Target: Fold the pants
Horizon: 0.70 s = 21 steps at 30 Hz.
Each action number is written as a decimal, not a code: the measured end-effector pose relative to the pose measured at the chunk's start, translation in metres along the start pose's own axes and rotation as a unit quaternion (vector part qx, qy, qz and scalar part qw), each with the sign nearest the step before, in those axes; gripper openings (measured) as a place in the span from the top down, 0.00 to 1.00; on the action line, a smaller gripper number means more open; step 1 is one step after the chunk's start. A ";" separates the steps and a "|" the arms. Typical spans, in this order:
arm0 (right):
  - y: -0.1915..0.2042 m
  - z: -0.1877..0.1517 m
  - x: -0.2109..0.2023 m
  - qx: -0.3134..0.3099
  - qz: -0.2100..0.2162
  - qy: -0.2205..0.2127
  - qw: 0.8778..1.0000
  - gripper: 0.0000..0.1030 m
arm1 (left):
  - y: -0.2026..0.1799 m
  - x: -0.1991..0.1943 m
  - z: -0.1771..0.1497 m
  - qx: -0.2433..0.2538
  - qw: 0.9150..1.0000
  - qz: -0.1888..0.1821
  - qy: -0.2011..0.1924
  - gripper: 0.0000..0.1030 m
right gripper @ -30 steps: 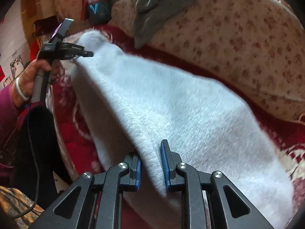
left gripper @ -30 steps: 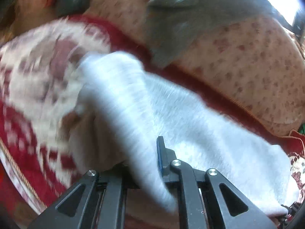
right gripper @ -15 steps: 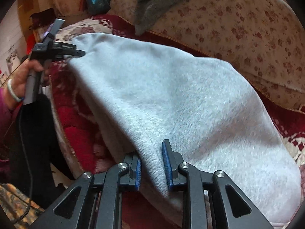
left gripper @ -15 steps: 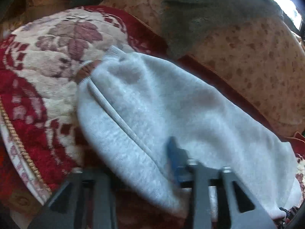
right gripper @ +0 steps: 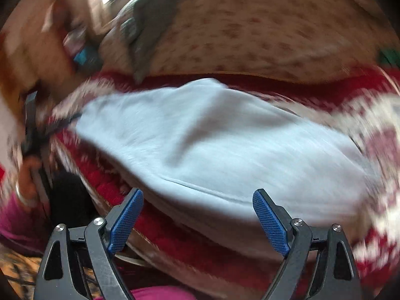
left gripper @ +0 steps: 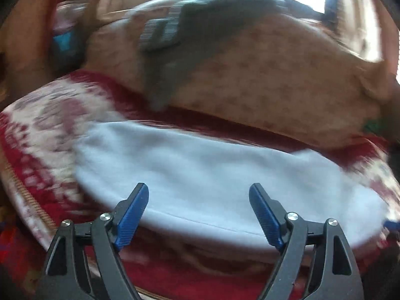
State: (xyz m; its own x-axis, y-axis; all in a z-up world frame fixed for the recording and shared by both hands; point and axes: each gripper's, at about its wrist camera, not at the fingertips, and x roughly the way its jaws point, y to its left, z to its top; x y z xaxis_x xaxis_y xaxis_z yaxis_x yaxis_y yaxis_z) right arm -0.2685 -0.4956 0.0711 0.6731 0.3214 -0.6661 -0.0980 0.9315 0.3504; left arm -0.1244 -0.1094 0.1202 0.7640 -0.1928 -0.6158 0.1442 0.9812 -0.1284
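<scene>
The pants [left gripper: 212, 175] lie folded in a flattened, pale grey bundle on the red-and-cream blanket [left gripper: 42, 135], with the floral cushion [left gripper: 275, 85] and a dark grey garment [left gripper: 200, 32] behind them. The left gripper [left gripper: 198, 215] hovers at the near edge of the pants with its fingers [left gripper: 132, 215] spread wide and nothing between them; the right gripper [right gripper: 197, 221] is likewise splayed and empty, just short of the same edge, where a seam line runs along the fold. Both views are smeared by motion, so fine creases cannot be read. In the right wrist view the cloth humps up toward the far side rather than lying flat, and its left end sits close to the blanket's edge, near the person's hand [right gripper: 26, 175] holding the other tool. The fold looks done or nearly so, and the risks are mostly of undoing it. The soft fleece may spring back open if the hump is not pressed down. A careless finger could snag the loose top layer and drag it off the lower one. If a further fold is wanted, grabbing only one layer at the near edge would peel the bundle apart rather than turn it over.
</scene>
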 end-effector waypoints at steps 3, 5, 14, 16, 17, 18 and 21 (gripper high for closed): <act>-0.040 -0.014 -0.020 0.086 0.014 -0.015 0.996 0.10 | -0.047 0.001 -0.010 0.038 0.996 -0.073 0.030 0.19; -0.068 -0.025 -0.027 0.156 0.034 -0.022 0.987 0.10 | -0.073 0.004 -0.017 0.059 0.991 -0.112 0.050 0.18; -0.131 -0.068 -0.023 0.355 0.098 -0.029 0.929 0.05 | -0.198 0.005 -0.055 0.224 0.953 -0.200 0.053 0.18; -0.136 -0.072 -0.019 0.377 0.108 -0.038 0.919 0.05 | -0.221 0.007 -0.063 0.254 0.944 -0.207 0.049 0.18; -0.138 -0.072 -0.017 0.386 0.107 -0.041 0.916 0.05 | -0.226 0.007 -0.065 0.259 0.942 -0.209 0.049 0.18; -0.139 -0.071 -0.018 0.388 0.099 -0.046 0.915 0.05 | -0.235 0.008 -0.066 0.264 0.939 -0.215 0.050 0.18; -0.134 -0.062 -0.035 0.370 0.073 -0.067 0.924 0.05 | -0.243 0.007 -0.068 0.265 0.935 -0.228 0.051 0.17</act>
State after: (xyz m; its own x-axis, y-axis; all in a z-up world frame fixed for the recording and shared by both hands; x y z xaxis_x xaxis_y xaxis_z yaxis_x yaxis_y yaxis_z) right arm -0.3244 -0.6212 0.0065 0.7823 0.3645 -0.5051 0.2993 0.4911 0.8180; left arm -0.1968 -0.3501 0.0949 0.4861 -0.5665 -0.6654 0.7536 0.6573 -0.0090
